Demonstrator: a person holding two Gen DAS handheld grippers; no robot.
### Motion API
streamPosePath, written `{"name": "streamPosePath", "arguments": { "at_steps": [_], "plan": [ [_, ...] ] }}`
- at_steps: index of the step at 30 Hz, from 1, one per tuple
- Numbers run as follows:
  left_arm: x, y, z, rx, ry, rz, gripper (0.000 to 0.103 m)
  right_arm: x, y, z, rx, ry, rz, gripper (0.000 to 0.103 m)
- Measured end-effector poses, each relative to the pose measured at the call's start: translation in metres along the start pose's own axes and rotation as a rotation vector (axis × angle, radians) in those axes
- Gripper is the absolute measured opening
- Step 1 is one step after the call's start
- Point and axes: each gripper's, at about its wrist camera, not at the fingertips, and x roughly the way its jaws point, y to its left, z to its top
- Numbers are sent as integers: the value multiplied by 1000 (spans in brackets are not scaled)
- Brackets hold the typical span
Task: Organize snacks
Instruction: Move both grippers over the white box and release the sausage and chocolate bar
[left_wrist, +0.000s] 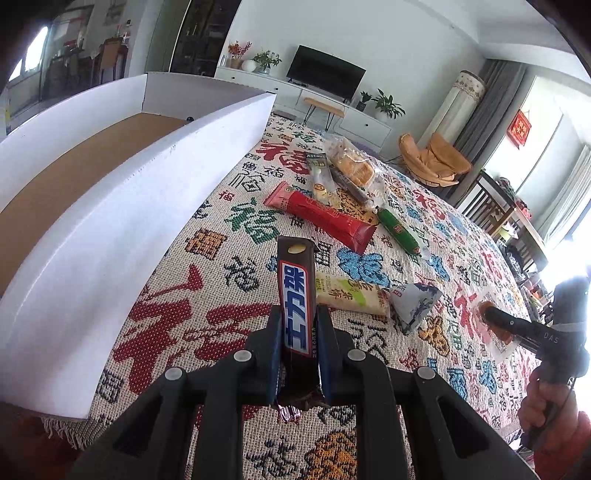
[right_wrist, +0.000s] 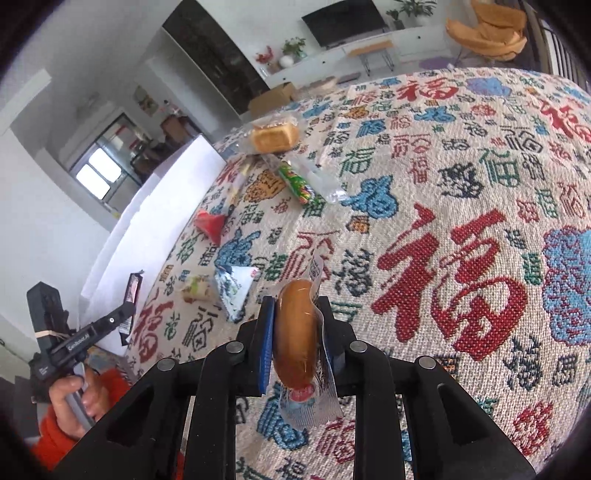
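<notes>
My left gripper (left_wrist: 298, 314) is shut on a brown chocolate bar (left_wrist: 295, 295) with blue-and-white lettering, held above the patterned cloth beside the white box (left_wrist: 110, 229). My right gripper (right_wrist: 297, 306) is shut on a round brown bun in a clear wrapper (right_wrist: 297, 328). On the cloth lie a red packet (left_wrist: 321, 216), a green sausage (left_wrist: 399, 227), a pale yellow-green packet (left_wrist: 351, 293), a white-blue triangular packet (left_wrist: 415, 301) and a bagged cake (left_wrist: 351, 166). The left gripper with the bar shows in the right wrist view (right_wrist: 127, 306).
The white box has a brown cardboard floor (left_wrist: 55, 192) and stands at the cloth's left edge. The patterned cloth (right_wrist: 443, 184) covers the table. Chairs (left_wrist: 436, 158) and a TV cabinet (left_wrist: 325, 96) stand beyond the far edge.
</notes>
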Motion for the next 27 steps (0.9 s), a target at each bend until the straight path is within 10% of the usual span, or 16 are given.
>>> {"name": "streamPosePath", "arguments": {
  "at_steps": [9,16,19,21,23,27],
  "plan": [
    [-76,19,37,-110,-81,-28,17,23,113,36,-151,24,197,22],
    [-124,100,96,-187,-154,177,17,83,267,79,-335,50,363,22],
    [-128,128,107,-202,-159,300,42,109,326,91,-393,34,383,24],
    [-133,139,106,-214,-186,357,86,117,349,97,-401,1,373,31],
    [-141,145,100,-221,-232,391,88,116,358,104,-385,-36,412,52],
    [-142,142,86,-245,-243,360,88,94,354,111,-398,-108,408,54]
  ]
}}
